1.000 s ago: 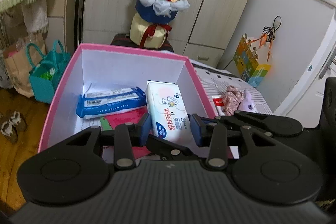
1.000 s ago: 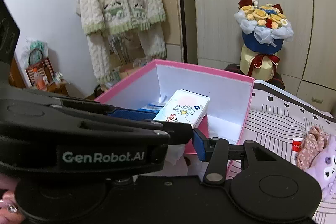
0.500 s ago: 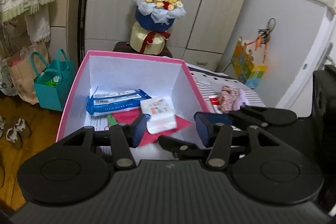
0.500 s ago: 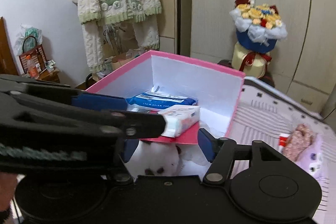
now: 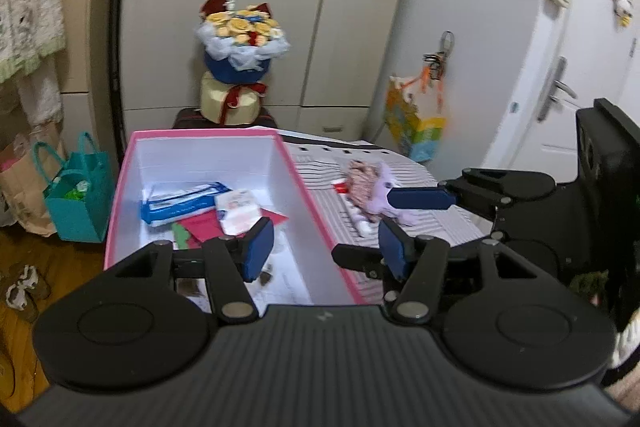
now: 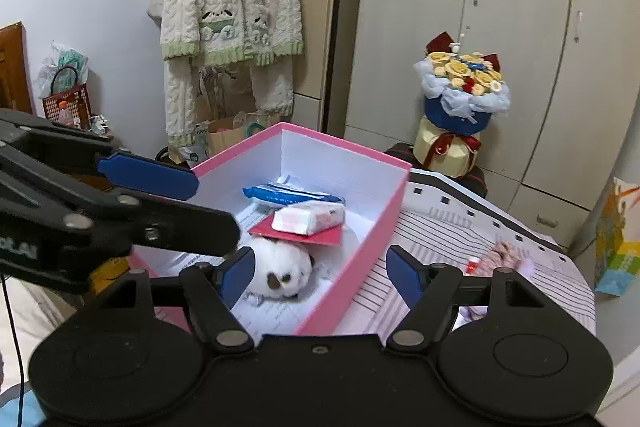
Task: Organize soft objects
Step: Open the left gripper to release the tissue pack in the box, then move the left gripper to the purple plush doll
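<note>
Three soft things already lie in the pink box (image 6: 362, 255) as we read it: a white plush toy (image 6: 280, 273) at its near end, a small white tissue pack (image 6: 310, 218) on a red card (image 6: 298, 235) in the middle, and a blue wipes packet (image 6: 288, 195) toward the far wall, at about twelve o'clock from the tissue pack. We hold nothing now. Our left gripper (image 5: 326, 247) has just been opening, and its jaws stand apart with nothing between them, straddling the box's right wall. Our right gripper (image 6: 320, 277) has likewise just been opening; its jaws are spread over the near end of the box and clamp on nothing.

What is left, we judge, sits outside the box on the striped tablecloth (image 6: 460, 227): a lilac plush (image 5: 380, 193) with a pink floral fabric piece (image 5: 362, 175) against it, at about three o'clock from the box. A red-capped tube (image 5: 352, 213) lies beside them; whether it counts as soft we cannot tell. The sorting looks well past halfway.
</note>
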A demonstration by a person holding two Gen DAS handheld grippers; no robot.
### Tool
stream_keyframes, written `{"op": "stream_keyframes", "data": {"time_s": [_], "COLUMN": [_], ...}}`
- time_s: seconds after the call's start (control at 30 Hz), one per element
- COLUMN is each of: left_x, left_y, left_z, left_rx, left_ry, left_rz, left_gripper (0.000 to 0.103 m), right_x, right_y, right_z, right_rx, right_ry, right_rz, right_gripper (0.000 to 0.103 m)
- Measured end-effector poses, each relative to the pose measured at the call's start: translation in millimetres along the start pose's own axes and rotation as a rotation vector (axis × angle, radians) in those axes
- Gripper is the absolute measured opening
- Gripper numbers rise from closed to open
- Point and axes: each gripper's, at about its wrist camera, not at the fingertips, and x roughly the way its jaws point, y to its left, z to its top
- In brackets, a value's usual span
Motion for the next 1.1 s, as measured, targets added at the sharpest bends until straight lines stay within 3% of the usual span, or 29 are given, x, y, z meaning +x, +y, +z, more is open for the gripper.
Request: {"op": "stream_keyframes", "data": {"time_s": [0.23, 0.53, 0.8, 0.9, 1.1], "left_x": [-5.7, 15.6, 64.2, 82.5, 129.2], "left_y": [-31.1, -82.7, -114.4, -123.9, -132.2], "left_z": [-6.6, -7.1, -12.1, -20.3, -27.3], "left_rx": [0.047, 0.128, 0.122, 0.118, 0.093], "left_ry": [0.01, 0.043, 0.053, 0.02, 0.049], "left_rz": [-0.055, -0.151, -0.197, -0.149, -0.12], "left_gripper": [0.062, 0.07, 0.072, 0.071, 0.071], "right_x": [-51.8, -91.1, -74.4, -59.8, -36.2], "right_y": [-23.9, -82.7, -133.2, -143.0, -163.8], "right_z": [-33.1, -81.0, -126.2, -143.3, -163.7], "right_rx": [0.023, 0.097, 0.202, 0.187, 0.119], "right_ry": [-0.046, -0.056, -0.04, -0.038, -0.049], "right_rz": [-0.055, -0.049, -0.053, -0.07, -0.098], "right_gripper": [0.08, 0.087, 0.087, 0.087, 0.087]}}
